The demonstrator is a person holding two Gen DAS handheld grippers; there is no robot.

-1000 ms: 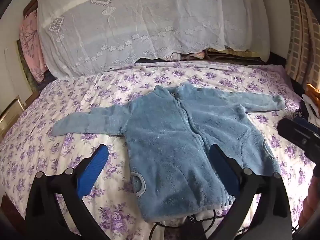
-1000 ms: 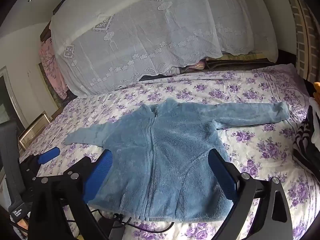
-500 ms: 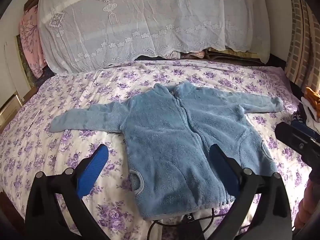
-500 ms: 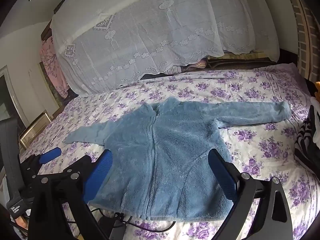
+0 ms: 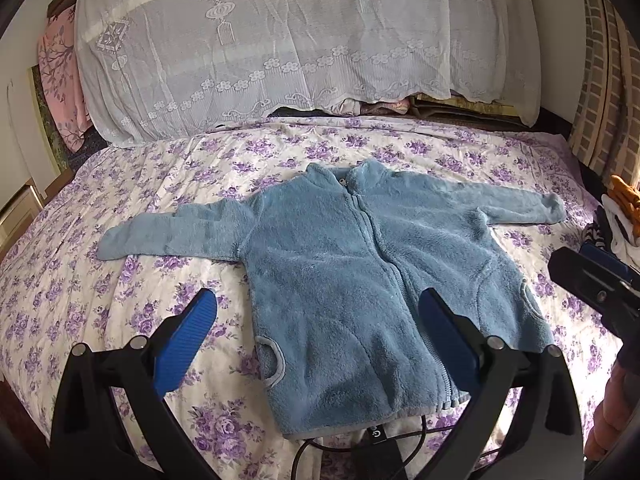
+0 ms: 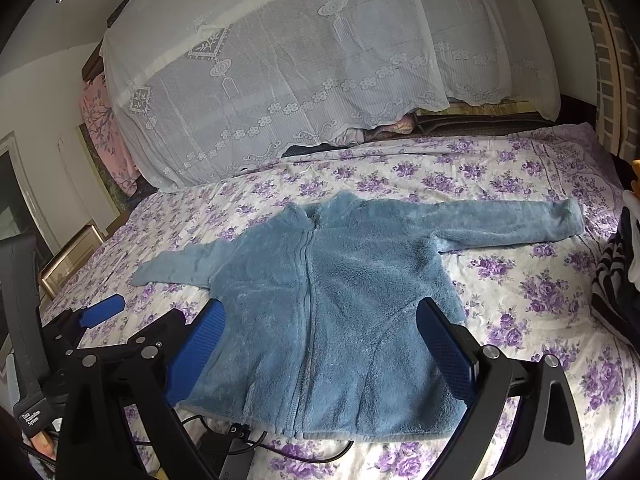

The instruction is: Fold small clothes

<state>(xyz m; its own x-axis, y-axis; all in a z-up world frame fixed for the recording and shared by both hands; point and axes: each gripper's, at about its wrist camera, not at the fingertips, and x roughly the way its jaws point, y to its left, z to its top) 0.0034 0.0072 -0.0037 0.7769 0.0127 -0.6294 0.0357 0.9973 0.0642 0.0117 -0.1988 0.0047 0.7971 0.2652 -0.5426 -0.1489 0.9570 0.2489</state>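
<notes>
A small blue fleece jacket (image 5: 360,280) lies flat and face up on the bed, zipped, both sleeves spread out to the sides; it also shows in the right wrist view (image 6: 320,300). My left gripper (image 5: 316,328) is open and empty, hovering above the jacket's lower left part. My right gripper (image 6: 320,340) is open and empty, hovering above the jacket's lower body. The left gripper (image 6: 100,312) shows at the left of the right wrist view, and the right gripper (image 5: 592,280) at the right edge of the left wrist view.
The bed has a white quilt with purple flowers (image 5: 120,300). A pile under a white lace cover (image 5: 280,48) stands at the head. More clothes (image 5: 620,216) lie at the right edge, also seen in the right wrist view (image 6: 616,280). Cables (image 6: 280,448) lie below the jacket's hem.
Both grippers have drawn back and risen slightly, so the jacket sits a little lower and smaller in view. The jacket has not moved. Both grippers stay open.
</notes>
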